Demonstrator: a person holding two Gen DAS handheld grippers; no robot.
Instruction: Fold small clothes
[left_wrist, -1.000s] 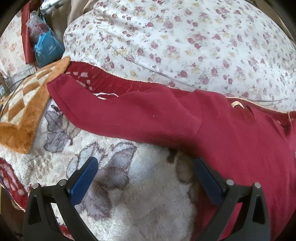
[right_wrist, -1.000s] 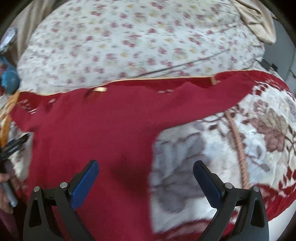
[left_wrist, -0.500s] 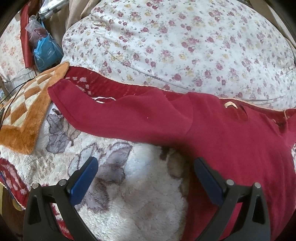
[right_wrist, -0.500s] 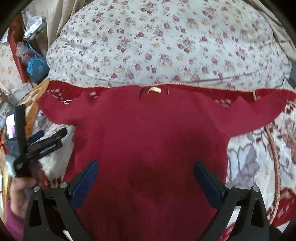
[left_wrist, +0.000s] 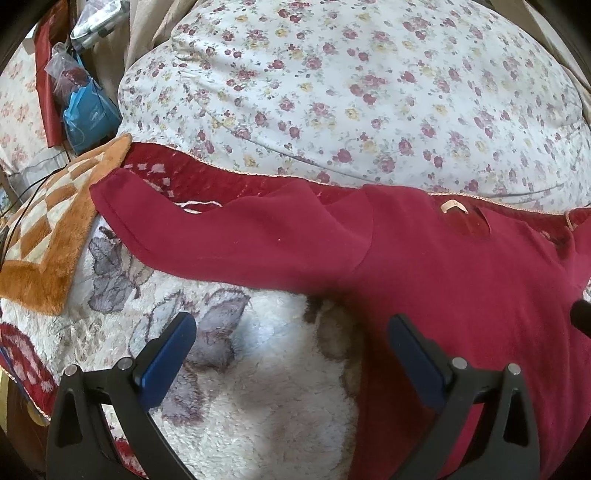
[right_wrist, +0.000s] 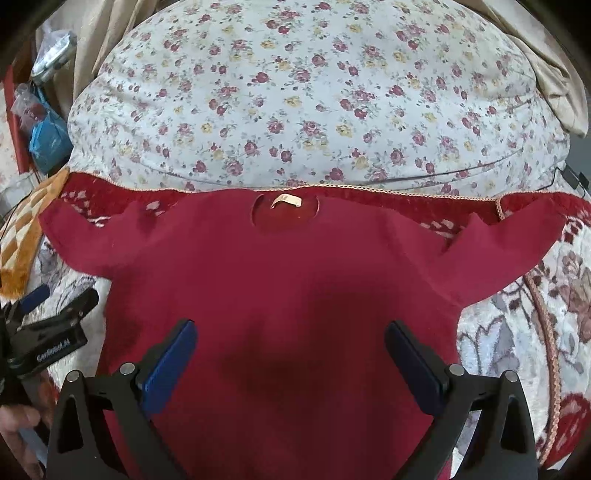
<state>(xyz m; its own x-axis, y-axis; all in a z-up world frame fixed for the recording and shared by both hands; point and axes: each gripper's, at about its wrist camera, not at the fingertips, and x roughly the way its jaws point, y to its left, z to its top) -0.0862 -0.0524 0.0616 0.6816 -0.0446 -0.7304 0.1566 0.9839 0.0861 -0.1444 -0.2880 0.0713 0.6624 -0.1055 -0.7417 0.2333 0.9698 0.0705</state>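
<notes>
My red sweater (right_wrist: 288, 280) lies spread flat on the fuzzy flowered blanket (left_wrist: 258, 398) on the bed, neck hole and label toward the big floral pillow (right_wrist: 314, 96), hem toward me, both sleeves stretched out sideways so its long line runs left to right across my view. My right tongs (right_wrist: 290, 350) hang wide open and empty over the middle of the sweater's body, pointing straight up toward the collar. My left tongs (left_wrist: 291, 347) are just as wide and empty, hovering over bare blanket just beside the sweater's left edge, under the armpit; the left sleeve (left_wrist: 229, 236) reaches away up and to the left, its cuff near the orange checked mat (left_wrist: 48, 236). I judge no fold is made yet. That left sleeve is the nearer job for my left tongs, and I would have to reach forward and leftward along it to bring it over the body
</notes>
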